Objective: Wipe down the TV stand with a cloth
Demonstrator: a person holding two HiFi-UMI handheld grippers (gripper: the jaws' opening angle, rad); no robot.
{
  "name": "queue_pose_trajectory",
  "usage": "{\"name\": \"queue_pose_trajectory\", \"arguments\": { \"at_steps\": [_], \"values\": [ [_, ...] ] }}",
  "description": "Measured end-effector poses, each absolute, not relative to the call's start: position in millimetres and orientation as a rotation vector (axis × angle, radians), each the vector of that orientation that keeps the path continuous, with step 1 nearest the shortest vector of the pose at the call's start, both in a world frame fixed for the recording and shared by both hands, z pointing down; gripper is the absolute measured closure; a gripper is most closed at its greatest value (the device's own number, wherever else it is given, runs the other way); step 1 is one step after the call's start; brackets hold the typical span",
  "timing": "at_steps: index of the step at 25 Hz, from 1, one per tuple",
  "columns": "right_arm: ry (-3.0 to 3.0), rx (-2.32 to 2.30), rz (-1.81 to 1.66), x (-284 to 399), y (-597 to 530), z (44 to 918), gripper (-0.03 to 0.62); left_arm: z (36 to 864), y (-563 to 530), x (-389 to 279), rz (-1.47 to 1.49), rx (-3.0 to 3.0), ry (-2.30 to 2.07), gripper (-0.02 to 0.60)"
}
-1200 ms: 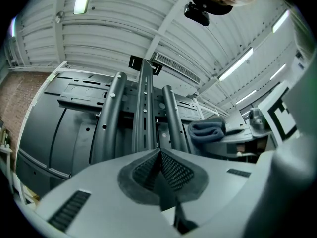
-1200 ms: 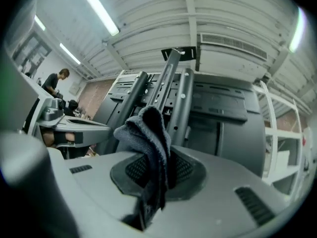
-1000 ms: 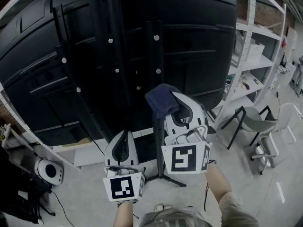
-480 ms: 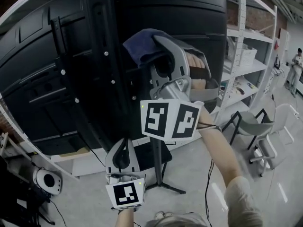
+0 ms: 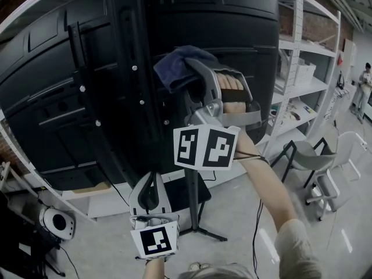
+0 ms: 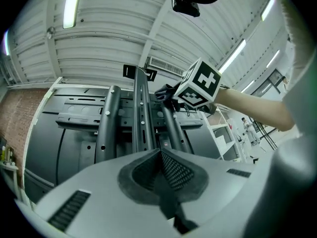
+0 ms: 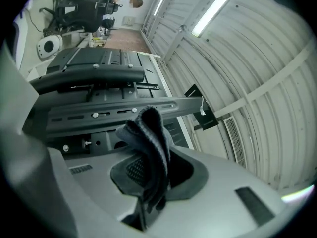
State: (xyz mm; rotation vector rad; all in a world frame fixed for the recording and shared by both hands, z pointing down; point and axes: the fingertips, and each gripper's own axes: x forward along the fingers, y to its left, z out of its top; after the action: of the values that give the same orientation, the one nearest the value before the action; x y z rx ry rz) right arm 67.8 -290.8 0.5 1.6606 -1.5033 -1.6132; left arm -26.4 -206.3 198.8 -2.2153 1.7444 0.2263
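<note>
The black TV stand (image 5: 129,80) rises in front of me, with its uprights bolted to the back of a big black TV (image 5: 52,97). My right gripper (image 5: 187,70) is raised and shut on a dark blue cloth (image 5: 177,67). The cloth lies against the stand's middle post, high up. In the right gripper view the cloth (image 7: 148,133) bunches out between the shut jaws (image 7: 147,155), close to a black crossbar (image 7: 114,113). My left gripper (image 5: 152,182) hangs low, shut and empty, pointing up at the stand's posts (image 6: 140,113).
White shelving (image 5: 299,68) stands just right of the TV. A grey chair (image 5: 307,150) and a white chair (image 5: 349,147) stand on the floor at right. The stand's foot (image 5: 200,231) spreads below. A white device (image 5: 55,222) and cables lie at lower left.
My right gripper has lifted the cloth from mid-height on the post to high up on it, then settled slightly. The left gripper has stayed low.
</note>
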Motion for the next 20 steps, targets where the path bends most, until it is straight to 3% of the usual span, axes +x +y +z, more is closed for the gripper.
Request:
{"name": "queue_pose_trajectory", "arguments": {
  "at_steps": [20],
  "values": [
    [-1.559, 1.505, -1.500, 69.2, -293.3, 58.4, 0.537, 215.8, -205.6, -25.8, 0.164, -2.273, 1.740, 0.566]
  ]
}}
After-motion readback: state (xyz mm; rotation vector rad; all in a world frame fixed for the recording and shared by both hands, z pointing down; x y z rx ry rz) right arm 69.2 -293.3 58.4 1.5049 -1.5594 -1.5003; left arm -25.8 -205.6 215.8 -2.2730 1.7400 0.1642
